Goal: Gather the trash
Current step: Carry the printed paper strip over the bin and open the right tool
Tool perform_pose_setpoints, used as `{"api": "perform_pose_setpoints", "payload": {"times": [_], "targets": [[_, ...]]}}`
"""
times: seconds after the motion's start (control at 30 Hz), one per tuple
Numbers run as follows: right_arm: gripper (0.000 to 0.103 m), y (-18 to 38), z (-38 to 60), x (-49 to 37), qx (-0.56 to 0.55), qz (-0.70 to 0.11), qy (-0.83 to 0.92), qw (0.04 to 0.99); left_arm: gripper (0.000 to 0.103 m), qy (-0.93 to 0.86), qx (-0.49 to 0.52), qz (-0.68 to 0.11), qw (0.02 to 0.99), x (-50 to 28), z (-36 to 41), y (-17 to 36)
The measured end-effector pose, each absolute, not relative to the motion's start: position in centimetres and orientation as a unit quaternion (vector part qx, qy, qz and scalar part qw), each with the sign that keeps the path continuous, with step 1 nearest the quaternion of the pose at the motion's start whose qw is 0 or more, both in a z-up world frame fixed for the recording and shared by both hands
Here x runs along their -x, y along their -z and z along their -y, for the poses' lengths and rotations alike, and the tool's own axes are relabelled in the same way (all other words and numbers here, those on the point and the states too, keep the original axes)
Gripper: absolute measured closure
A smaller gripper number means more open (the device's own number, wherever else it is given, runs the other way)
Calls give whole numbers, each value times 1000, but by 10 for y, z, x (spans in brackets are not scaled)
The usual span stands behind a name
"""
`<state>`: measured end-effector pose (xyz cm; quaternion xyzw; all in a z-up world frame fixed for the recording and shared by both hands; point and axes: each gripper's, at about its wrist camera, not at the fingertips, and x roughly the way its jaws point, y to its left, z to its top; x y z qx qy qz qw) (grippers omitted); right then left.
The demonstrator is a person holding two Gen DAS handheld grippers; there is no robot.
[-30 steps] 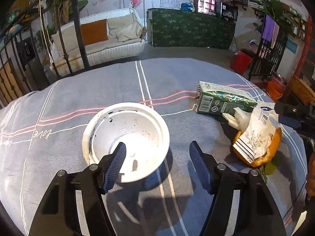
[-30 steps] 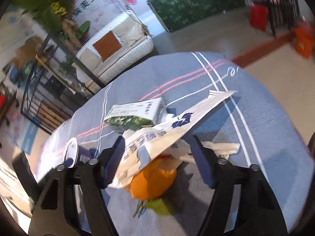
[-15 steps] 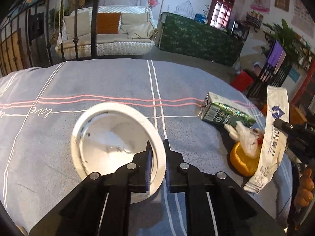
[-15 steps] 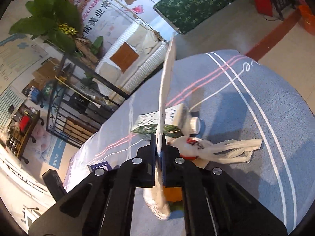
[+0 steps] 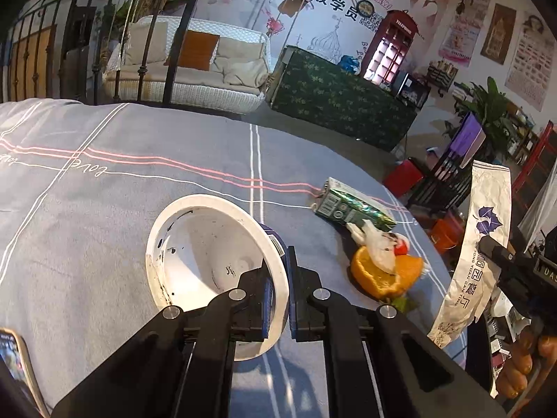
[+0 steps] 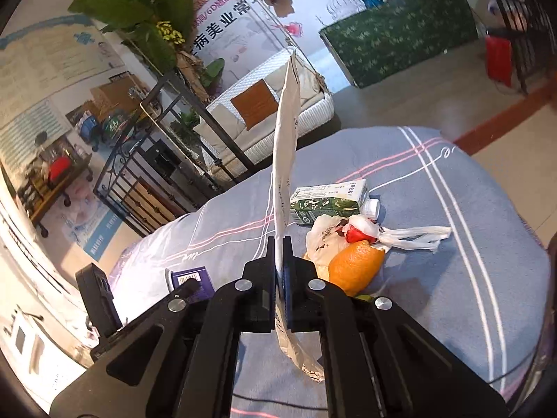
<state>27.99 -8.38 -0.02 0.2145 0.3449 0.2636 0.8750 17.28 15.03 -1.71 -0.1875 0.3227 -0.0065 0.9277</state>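
Observation:
My left gripper (image 5: 278, 282) is shut on the rim of a white paper bowl (image 5: 205, 254), which is tipped up off the grey-blue tablecloth (image 5: 104, 181). My right gripper (image 6: 278, 264) is shut on a long white paper wrapper (image 6: 286, 146) that stands on edge between its pads; the same wrapper (image 5: 477, 254) hangs at the right of the left wrist view. On the cloth lie a green drink carton (image 6: 327, 202), an orange peel (image 6: 355, 264) and a knotted white plastic bag (image 6: 400, 235). The carton (image 5: 351, 205) and peel (image 5: 383, 275) also show in the left view.
The table's far edge drops to the floor, with a white wicker sofa (image 5: 195, 69) and a green-covered counter (image 5: 341, 104) beyond. A black metal railing (image 6: 156, 160) stands left of the table. A phone (image 5: 17, 365) lies at the near left.
Both grippers have shut: the left on the bowl's rim, the right on the wrapper. Both have risen, tilting the bowl up and lifting the wrapper off the orange peel.

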Motion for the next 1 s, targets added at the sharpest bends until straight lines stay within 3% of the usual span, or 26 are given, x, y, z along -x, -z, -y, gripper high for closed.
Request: {"api": "perform_pose_setpoints", "payload": {"times": [0.2,1.0], "targets": [[99,-15,94,-244,-177,-317,-252,897,95,32,189,-307,932,-158,-130,9],[99,-18,251,-162,-207,-282,-89,933,95,179,145,-284,931,-144,-19,-12]]}}
